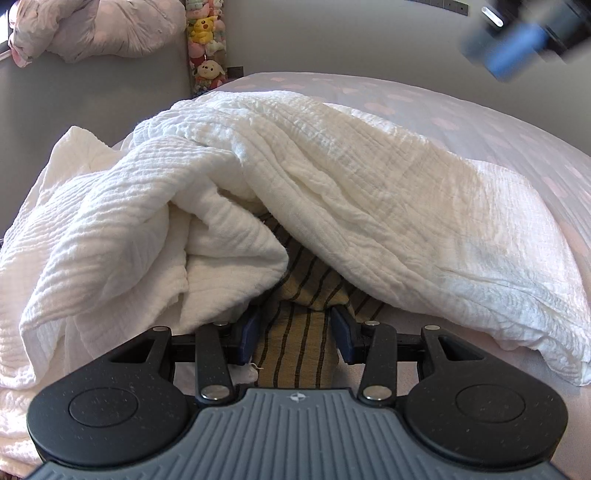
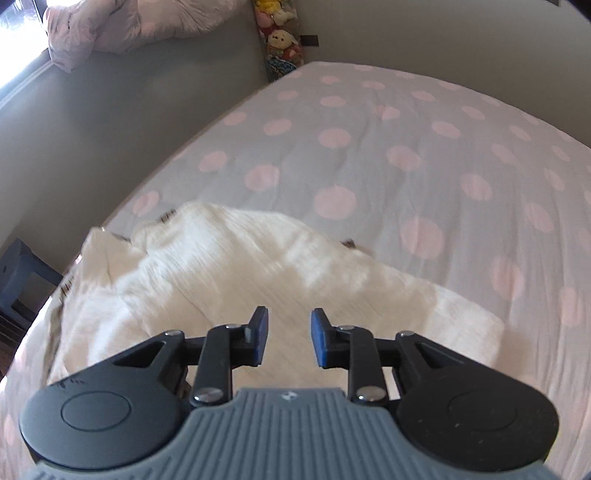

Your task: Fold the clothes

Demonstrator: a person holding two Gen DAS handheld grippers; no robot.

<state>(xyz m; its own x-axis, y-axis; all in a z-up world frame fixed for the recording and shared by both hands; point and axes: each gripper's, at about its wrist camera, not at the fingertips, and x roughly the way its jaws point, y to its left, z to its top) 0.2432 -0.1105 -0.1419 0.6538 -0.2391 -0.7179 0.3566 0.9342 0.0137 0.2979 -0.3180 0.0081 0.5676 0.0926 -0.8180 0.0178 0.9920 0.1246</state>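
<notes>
A white crinkled garment (image 1: pixel 332 192) lies heaped on the bed sheet (image 2: pixel 369 147), which is grey with pink dots. In the right wrist view the same white cloth (image 2: pixel 229 280) sits near the sheet's edge at about eight o'clock, its surface blurred. Under the heap, toward six o'clock in the left wrist view, a tan cloth with dark stripes (image 1: pixel 295 350) sticks out.

The left gripper (image 1: pixel 295 328) has its blue pads on either side of that striped cloth, one at nine o'clock of it and one at three; the pads seem to press its edges, though the cloth's folds make the contact hard to confirm. The right gripper (image 2: pixel 289 338) hangs above the white cloth with its jaws parted and nothing between them. It also shows as a blue and black blur (image 1: pixel 517 40) at one o'clock in the left wrist view.

Farther out, a pink crumpled duvet (image 1: pixel 96 29) lies at eleven o'clock, and a column of plush toys (image 1: pixel 205 44) hangs at twelve o'clock against the grey wall.
</notes>
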